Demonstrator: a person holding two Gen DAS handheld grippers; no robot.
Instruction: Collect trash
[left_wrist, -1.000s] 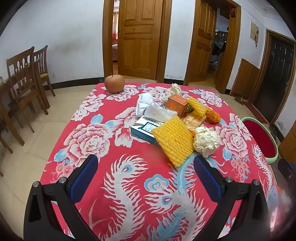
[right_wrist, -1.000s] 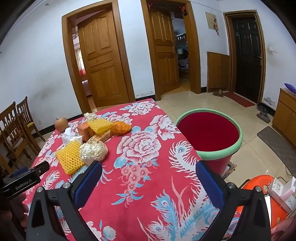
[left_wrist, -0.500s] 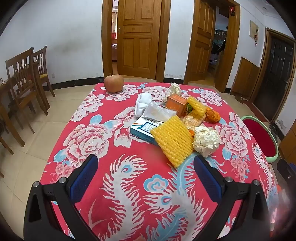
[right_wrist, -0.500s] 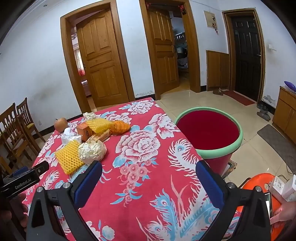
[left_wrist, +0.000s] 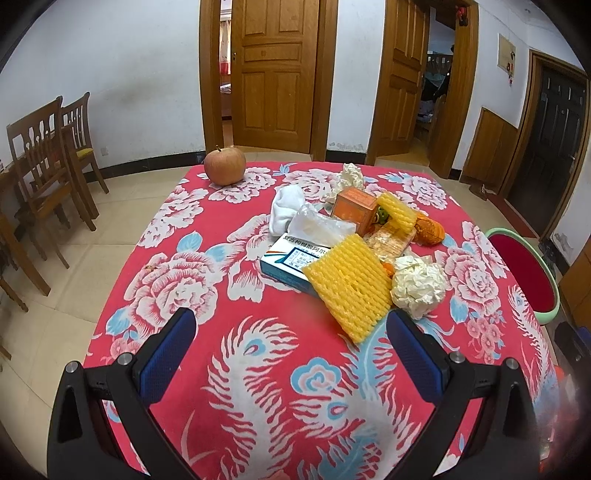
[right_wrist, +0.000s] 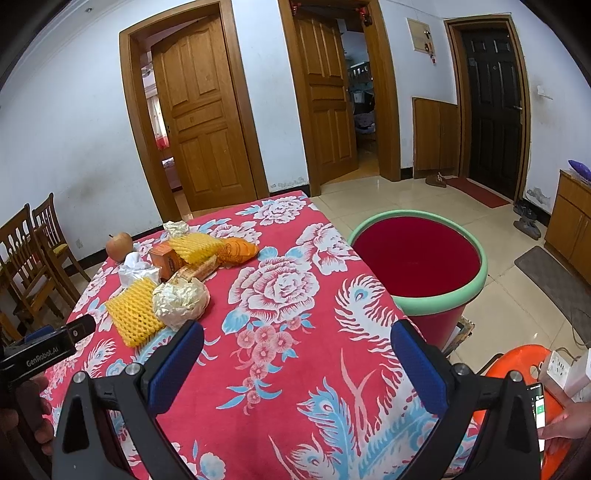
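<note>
We see the red floral tablecloth (left_wrist: 177, 280) lying bare between us and the trash heap, and the red bucket with a green rim (right_wrist: 417, 258) standing on the floor just past the table's right edge. Our left gripper (left_wrist: 288, 328) and right gripper (right_wrist: 295, 339) both gape, released and empty. The ribbed yellow foam net (left_wrist: 347, 284) and the crumpled white paper ball (left_wrist: 417, 284) lie just ahead of the left gripper, touching each other, with the blue-and-white cardboard box (left_wrist: 284, 262) beneath the net.
</note>
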